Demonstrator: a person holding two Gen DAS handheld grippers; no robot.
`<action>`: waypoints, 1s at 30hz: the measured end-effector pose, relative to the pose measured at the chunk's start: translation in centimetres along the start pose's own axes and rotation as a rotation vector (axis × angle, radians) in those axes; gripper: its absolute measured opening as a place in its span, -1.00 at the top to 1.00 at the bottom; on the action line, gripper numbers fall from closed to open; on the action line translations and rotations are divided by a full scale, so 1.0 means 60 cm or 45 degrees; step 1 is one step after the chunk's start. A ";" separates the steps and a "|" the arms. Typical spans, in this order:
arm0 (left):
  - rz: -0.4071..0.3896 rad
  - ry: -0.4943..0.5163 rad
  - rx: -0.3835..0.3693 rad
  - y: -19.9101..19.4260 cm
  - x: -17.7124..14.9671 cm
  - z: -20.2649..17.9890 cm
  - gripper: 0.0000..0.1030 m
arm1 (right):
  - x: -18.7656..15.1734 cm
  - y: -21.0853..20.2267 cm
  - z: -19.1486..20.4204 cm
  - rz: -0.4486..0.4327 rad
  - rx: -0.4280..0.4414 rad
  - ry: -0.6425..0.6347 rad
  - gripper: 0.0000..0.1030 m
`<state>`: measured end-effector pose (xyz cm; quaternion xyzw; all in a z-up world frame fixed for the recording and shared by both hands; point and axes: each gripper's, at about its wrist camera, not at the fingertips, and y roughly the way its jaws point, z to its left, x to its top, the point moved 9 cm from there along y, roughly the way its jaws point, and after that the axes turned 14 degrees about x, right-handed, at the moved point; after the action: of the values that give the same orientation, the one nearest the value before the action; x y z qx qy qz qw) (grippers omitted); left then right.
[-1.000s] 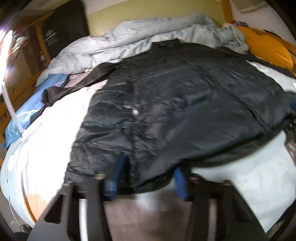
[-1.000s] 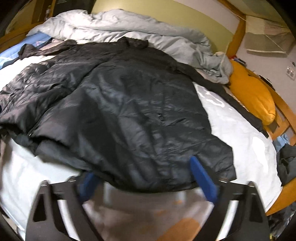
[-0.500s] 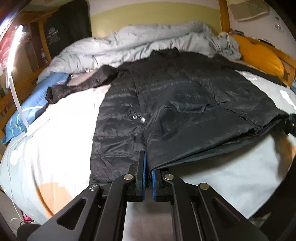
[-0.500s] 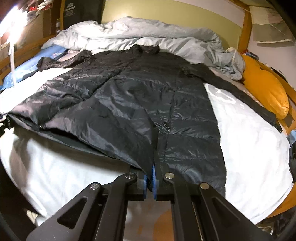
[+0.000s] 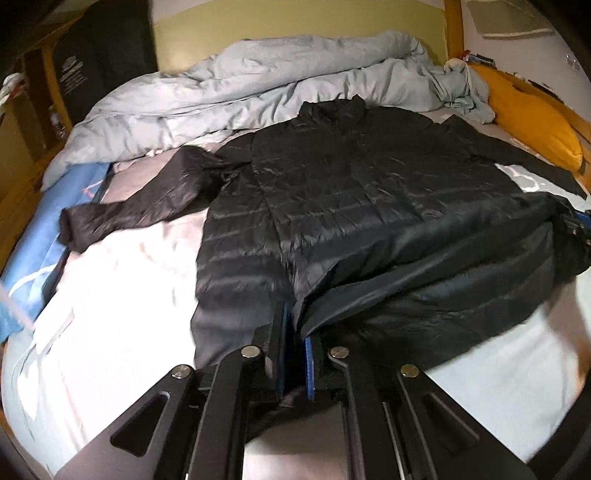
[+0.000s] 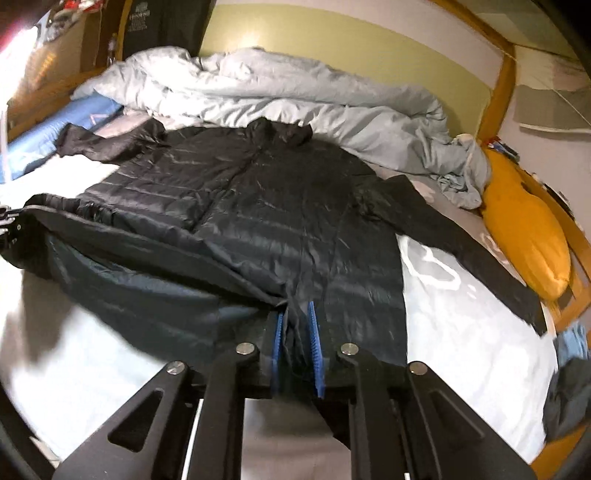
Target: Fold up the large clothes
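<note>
Black quilted jacket lies spread across the bed, collar toward the rumpled grey duvet at the head edge. The left gripper and right gripper each have jaws pinched on the jacket's near hem, lifting it.

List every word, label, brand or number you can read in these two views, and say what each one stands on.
Nothing here reads clearly.
Black bag behind the bed: a white logo with lines of text, too small and blurred to read.
Black puffer jacket: no label legible.
Light grey duvet and orange pillow: no text visible.
</note>
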<state>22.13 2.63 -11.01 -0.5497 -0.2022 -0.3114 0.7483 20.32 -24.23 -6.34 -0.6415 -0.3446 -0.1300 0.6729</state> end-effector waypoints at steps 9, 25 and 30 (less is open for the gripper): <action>-0.129 0.023 0.127 0.058 0.014 0.017 -0.67 | -0.021 0.106 -0.034 0.070 0.097 0.103 0.67; 0.009 -0.415 -0.025 -0.008 -0.083 0.130 -0.77 | -0.095 -0.068 -0.166 -0.213 -0.019 0.481 -0.78; 0.076 -0.393 -0.060 0.029 -0.106 0.113 -0.77 | -0.128 -0.033 -0.178 -0.115 0.142 0.620 -0.78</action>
<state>18.97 10.97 -14.20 -0.6143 -0.2910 -0.2055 0.7041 16.71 -36.76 -9.00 -0.5371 -0.2072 -0.2915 0.7640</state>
